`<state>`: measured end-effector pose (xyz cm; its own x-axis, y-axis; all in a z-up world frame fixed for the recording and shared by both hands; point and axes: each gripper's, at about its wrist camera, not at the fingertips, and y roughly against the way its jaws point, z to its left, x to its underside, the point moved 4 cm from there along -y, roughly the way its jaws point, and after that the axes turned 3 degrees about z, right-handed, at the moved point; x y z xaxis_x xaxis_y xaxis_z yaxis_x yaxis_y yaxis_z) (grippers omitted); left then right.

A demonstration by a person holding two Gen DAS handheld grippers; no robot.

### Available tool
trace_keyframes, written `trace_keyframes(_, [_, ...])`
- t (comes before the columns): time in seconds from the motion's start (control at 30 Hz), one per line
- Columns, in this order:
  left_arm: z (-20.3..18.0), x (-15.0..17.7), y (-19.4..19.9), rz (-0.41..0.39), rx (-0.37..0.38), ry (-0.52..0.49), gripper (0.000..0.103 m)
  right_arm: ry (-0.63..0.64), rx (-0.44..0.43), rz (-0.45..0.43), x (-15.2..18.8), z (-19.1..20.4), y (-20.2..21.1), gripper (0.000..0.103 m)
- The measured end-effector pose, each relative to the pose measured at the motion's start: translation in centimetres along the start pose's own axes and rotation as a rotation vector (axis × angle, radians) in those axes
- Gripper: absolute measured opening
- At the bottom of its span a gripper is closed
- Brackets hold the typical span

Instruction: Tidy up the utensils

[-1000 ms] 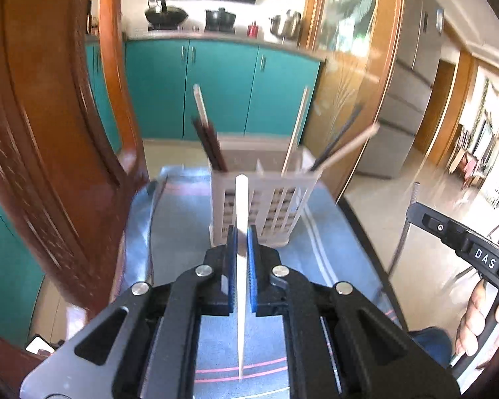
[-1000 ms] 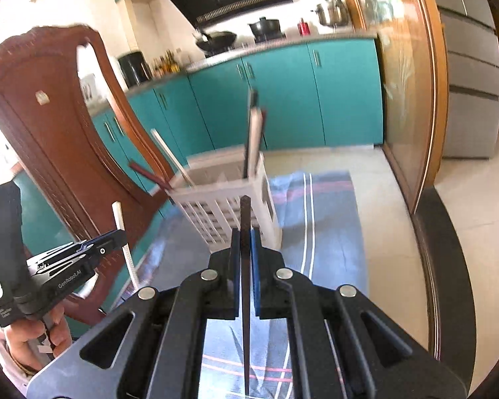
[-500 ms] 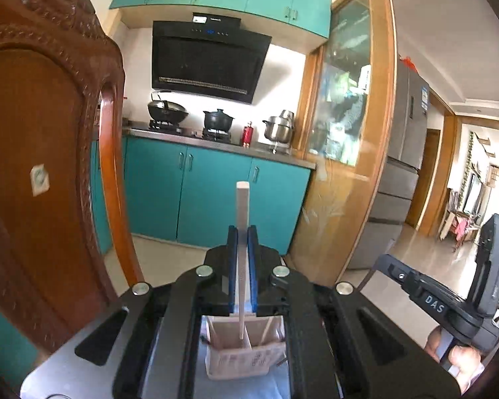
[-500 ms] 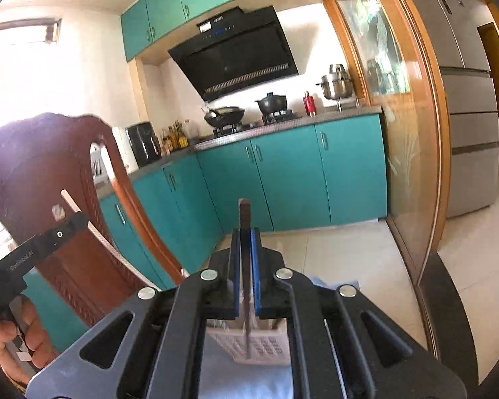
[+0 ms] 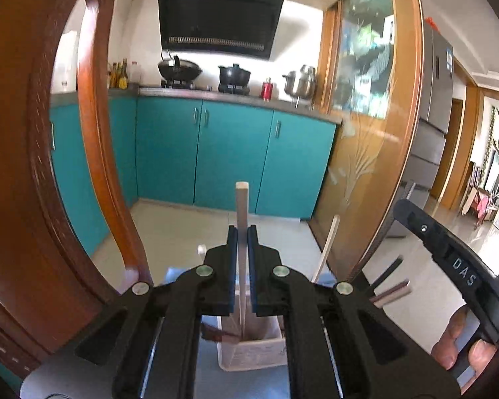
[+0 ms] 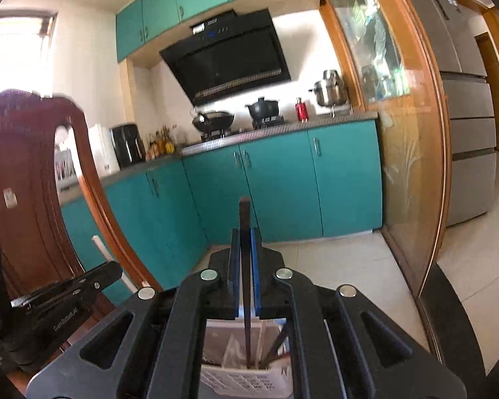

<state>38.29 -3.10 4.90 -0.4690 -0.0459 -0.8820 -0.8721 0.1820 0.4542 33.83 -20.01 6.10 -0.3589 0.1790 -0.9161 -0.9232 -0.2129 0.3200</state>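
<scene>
The left tongs are clamped narrow on a pale chopstick, which stands upright between the blue pads, its lower end reaching down into the white slotted basket directly below the tongs. The right tongs pinch a dark chopstick the same way, its tip inside the same basket, seen beneath them among other sticks already leaning there.

Risks, as I judge them:
- Each stick is gripped near its middle by a thin line of contact, so it can pivot between the pads if the tip strikes the basket's divider or a stick already inside, and then drop askew or outside the rim
- Both tongs work over one small basket at once; the right tongs show just to the right of the left ones, close enough that the bodies may knock together
- The basket looks light, and a sideways push from a jammed tip could tip it or slide it on the blue cloth covering the desk
- Letting go too high lets a stick bounce out
</scene>
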Motion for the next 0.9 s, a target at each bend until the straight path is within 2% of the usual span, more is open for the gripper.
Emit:
trace_keyframes(0.07, [0.2, 0.8, -0.5, 0.018, -0.005, 0.002, 0.007, 0.010, 0.002, 0.020, 1.0, -0.1, -0.6, 0.007])
trace_keyframes(0.1, [0.3, 1.1, -0.4, 0.019, -0.006, 0.006, 0.007, 0.011, 0.007, 0.023, 1.2, -0.2, -0.6, 0.012])
trace_keyframes(0.2, [0.5, 1.6, 1.1, 0.005, 0.000, 0.017, 0.014, -0.002, 0.006, 0.000, 1.6, -0.8, 1.0, 0.040])
trace_keyframes(0.27, [0.4, 2.0, 3.0, -0.019, -0.002, 0.018, 0.024, -0.014, -0.001, -0.032, 1.3, -1.0, 3.0, 0.047])
trace_keyframes(0.3, [0.4, 2.4, 4.0, -0.032, -0.001, 0.019, 0.035, -0.016, -0.006, -0.046, 1.4, -1.0, 4.4, 0.050])
trace_keyframes(0.33, [0.4, 3.2, 5.5, -0.046, -0.002, 0.020, 0.048, -0.017, -0.007, -0.058, 1.4, -1.1, 5.7, 0.059])
trace_keyframes(0.37, [0.5, 4.4, 7.4, -0.060, -0.009, 0.018, 0.054, -0.018, -0.005, -0.074, 1.9, -1.3, 7.9, 0.064])
trace_keyframes(0.43, [0.3, 6.8, 9.9, -0.071, -0.025, 0.007, 0.073, -0.013, 0.001, -0.072, 3.5, -1.7, 10.9, 0.082])
trace_keyframes(0.53, [-0.2, 12.1, 13.5, -0.061, -0.071, -0.015, 0.087, 0.039, 0.011, 0.019, 8.0, -2.1, 13.9, 0.092])
trace_keyframes(0.67, [-1.4, 17.8, 16.7, 0.014, -0.096, -0.079, 0.091, 0.083, 0.081, 0.176, 14.2, -2.8, 16.4, 0.092])
trace_keyframes(0.73, [-1.8, 19.4, 18.3, 0.022, -0.100, -0.099, 0.097, 0.083, 0.105, 0.218, 16.0, -3.0, 17.7, 0.093])
trace_keyframes(0.8, [-2.1, 20.7, 20.0, 0.026, -0.094, -0.096, 0.099, 0.079, 0.121, 0.260, 17.1, -2.9, 18.7, 0.099])
trace_keyframes(0.9, [-2.0, 21.7, 21.6, 0.043, -0.095, -0.099, 0.099, 0.080, 0.136, 0.269, 17.4, -2.2, 19.6, 0.100])
